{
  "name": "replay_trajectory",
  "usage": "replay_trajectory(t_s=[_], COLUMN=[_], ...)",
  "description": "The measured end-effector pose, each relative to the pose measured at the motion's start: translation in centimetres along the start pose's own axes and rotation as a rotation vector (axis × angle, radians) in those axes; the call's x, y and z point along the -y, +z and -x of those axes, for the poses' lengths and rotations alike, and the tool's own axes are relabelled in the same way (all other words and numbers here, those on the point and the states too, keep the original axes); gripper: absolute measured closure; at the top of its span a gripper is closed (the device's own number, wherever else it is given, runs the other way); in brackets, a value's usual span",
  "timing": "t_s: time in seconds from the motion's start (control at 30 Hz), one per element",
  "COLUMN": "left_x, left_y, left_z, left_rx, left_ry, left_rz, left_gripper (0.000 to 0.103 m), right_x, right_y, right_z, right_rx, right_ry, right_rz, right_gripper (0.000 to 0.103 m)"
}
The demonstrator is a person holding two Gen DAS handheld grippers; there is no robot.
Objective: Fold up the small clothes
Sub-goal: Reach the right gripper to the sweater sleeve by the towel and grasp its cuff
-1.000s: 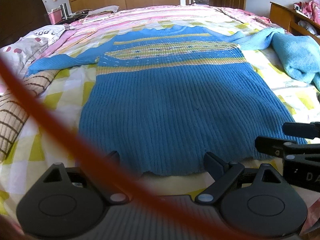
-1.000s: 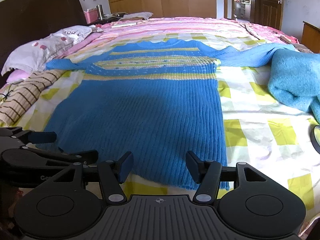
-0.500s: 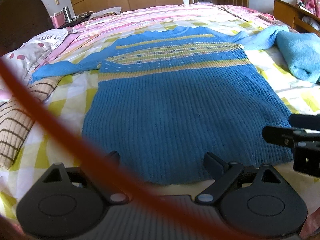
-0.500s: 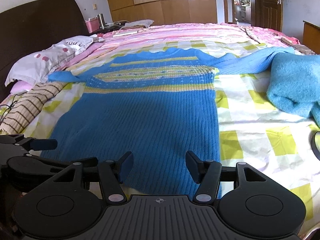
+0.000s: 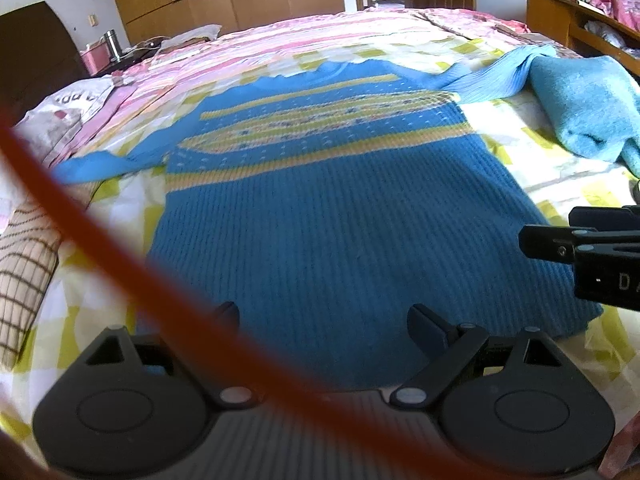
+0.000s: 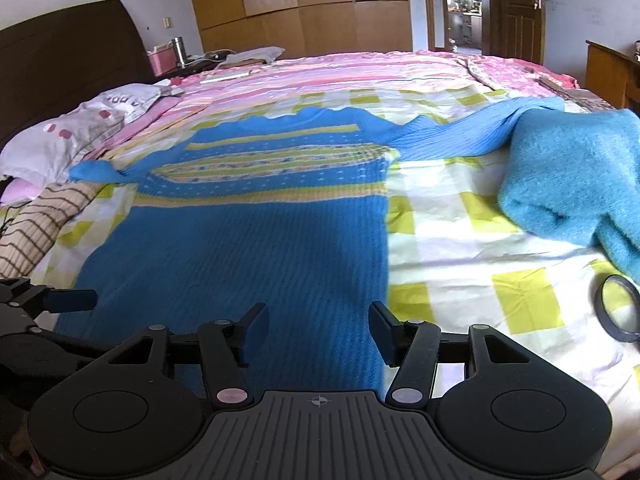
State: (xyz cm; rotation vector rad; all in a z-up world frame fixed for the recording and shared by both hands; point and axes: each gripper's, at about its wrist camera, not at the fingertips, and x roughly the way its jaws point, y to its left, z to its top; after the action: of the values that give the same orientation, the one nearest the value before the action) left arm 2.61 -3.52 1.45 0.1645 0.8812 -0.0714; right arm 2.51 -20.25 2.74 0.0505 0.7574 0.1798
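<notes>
the blue sweater (image 5: 340, 240) lies flat and face up on the checked bedsheet (image 6: 460, 240), hem toward the cameras, collar at the far end, one sleeve running out to each side. relative to the sweater, the left gripper (image 5: 322, 320) sits over the hem near its left corner, fingers spread wide with nothing between them, and the right gripper (image 6: 318, 328) sits over the hem at its right corner, likewise spread and empty. beyond the sweater's right sleeve rests a lighter blue fuzzy garment (image 6: 572, 184), touching or overlapping the sleeve end; a roll of tape (image 6: 618, 308) lies on the sheet well to the right of the hem. no fold looks made yet, so this reads as the start: lining up on the hem. the next move likely calls for lowering both grippers onto the hem corners, pinching through both layers evenly, then carrying the hem toward the collar without dragging the body askew.
</notes>
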Motion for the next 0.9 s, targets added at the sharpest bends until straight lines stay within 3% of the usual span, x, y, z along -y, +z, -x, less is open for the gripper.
replay_trajectory(t_s=[0.6, 0.9], left_x=[3.2, 3.8], left_y=[5.2, 7.2], left_z=[-2.7, -4.2], left_rx=[0.018, 0.036], left_ry=[-0.066, -0.084], left_rz=[-0.048, -0.03], left_gripper=[0.007, 0.007], right_x=[6.5, 8.9], right_y=[5.5, 8.3], right_z=[-2.6, -4.0], right_rx=[0.068, 0.11], right_ry=[-0.146, -0.23], right_rz=[-0.022, -0.002], right_gripper=[0.056, 0.065])
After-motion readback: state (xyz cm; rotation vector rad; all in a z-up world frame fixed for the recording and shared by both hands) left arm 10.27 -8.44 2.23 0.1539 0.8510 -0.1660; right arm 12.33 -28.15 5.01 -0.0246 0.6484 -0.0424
